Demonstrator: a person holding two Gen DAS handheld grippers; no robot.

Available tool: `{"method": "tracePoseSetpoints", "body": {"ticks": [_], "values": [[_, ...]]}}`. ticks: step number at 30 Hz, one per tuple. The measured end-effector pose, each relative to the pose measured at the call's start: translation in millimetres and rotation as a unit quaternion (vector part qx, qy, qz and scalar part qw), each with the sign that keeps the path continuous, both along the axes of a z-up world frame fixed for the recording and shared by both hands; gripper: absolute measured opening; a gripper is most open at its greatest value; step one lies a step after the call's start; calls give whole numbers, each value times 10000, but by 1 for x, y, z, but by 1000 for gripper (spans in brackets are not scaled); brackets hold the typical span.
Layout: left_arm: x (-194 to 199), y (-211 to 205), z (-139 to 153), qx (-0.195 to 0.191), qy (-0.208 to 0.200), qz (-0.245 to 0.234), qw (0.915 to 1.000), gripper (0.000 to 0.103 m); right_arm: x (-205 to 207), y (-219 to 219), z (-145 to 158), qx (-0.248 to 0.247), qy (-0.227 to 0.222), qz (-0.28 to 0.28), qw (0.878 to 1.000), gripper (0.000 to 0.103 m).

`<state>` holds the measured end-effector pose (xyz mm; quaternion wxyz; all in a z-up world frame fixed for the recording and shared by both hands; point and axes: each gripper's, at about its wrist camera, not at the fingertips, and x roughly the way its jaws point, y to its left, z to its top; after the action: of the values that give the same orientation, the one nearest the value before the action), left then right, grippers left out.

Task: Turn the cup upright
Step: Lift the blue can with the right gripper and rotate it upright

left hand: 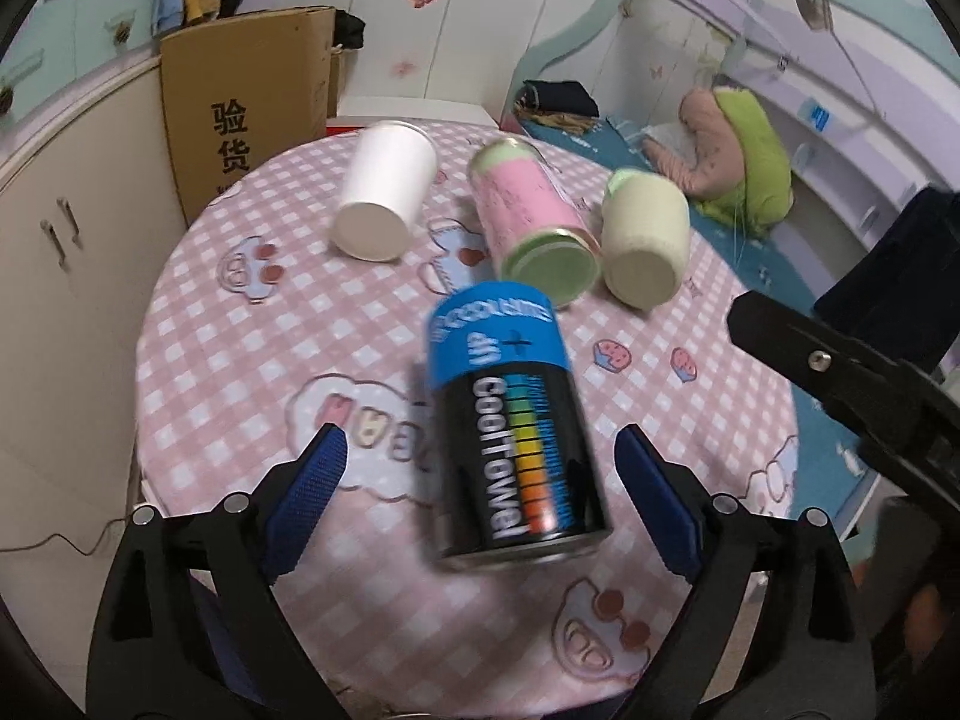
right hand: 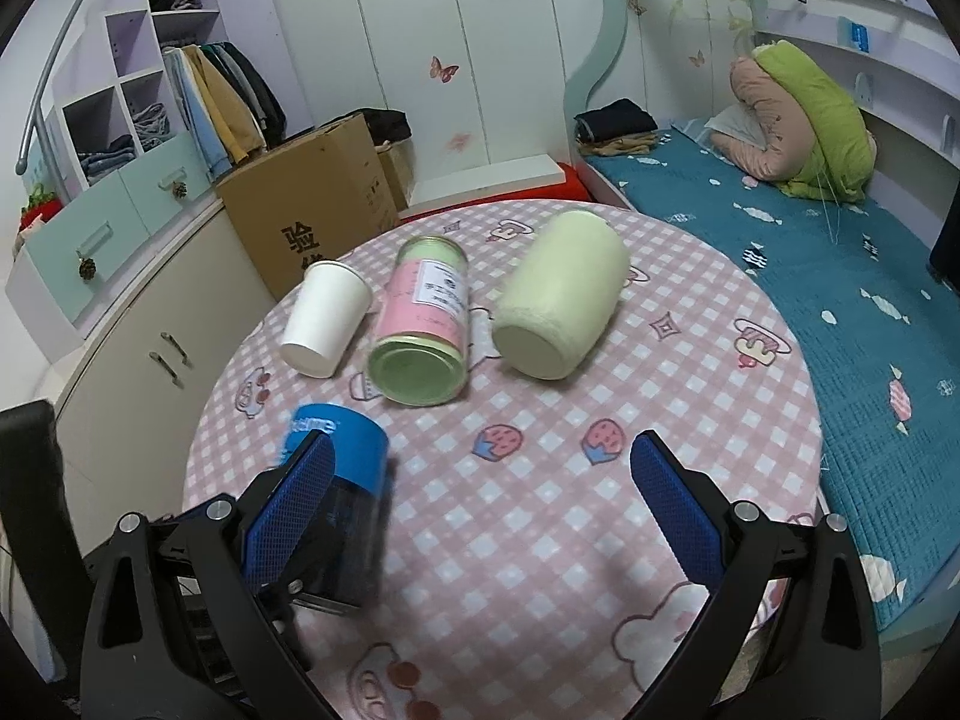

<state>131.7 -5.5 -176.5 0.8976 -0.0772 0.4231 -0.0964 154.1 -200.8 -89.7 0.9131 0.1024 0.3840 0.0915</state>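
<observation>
A white paper cup (left hand: 387,189) lies on its side at the far left of the round table, also in the right wrist view (right hand: 327,318). A black and blue "CoolTowel" can (left hand: 516,426) is blurred and tilted between the fingers of my open left gripper (left hand: 480,480), touching neither pad; it shows partly behind my right gripper's left finger (right hand: 354,498). My right gripper (right hand: 480,504) is open and empty over the table's near part; its finger reaches in at the right of the left wrist view (left hand: 840,378).
A pink and green canister (right hand: 426,324) and a pale green cup (right hand: 561,300) lie on their sides at mid table. The table has a pink checked cloth (left hand: 252,360). A cardboard box (right hand: 312,222), cupboards and a bed (right hand: 840,312) surround it.
</observation>
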Motion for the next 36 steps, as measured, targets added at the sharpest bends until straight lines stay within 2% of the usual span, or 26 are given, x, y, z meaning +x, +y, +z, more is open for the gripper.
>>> {"method": "tracePoseSetpoints", "body": {"ticks": [4, 10, 20, 23, 24, 28, 29, 33, 36], "values": [[-4, 33, 9, 28, -107, 307, 9995, 93, 9, 18, -3, 221, 239, 215, 9992, 95], [-2, 72, 6, 243, -156, 838, 9961, 93, 32, 55, -27, 450, 855, 598, 9935, 95], [16, 87, -12, 202, 100, 823, 9964, 93, 63, 76, -58, 690, 1523, 822, 9825, 95], [19, 87, -13, 197, 103, 798, 9966, 93, 67, 74, -64, 728, 1594, 837, 9810, 92], [20, 86, -13, 198, 108, 789, 9966, 93, 68, 72, -66, 758, 1616, 816, 9805, 83], [22, 84, -12, 202, 106, 732, 9971, 93, 71, 68, -66, 886, 1628, 923, 9783, 74], [22, 83, -12, 203, 98, 712, 9972, 93, 71, 67, -65, 944, 1607, 963, 9778, 67], [21, 79, -10, 208, 95, 683, 9974, 93, 64, 68, -54, 754, 1381, 1023, 9822, 67], [19, 77, -8, 183, 80, 667, 9976, 93, 54, 69, -39, 480, 1048, 1085, 9874, 67]]}}
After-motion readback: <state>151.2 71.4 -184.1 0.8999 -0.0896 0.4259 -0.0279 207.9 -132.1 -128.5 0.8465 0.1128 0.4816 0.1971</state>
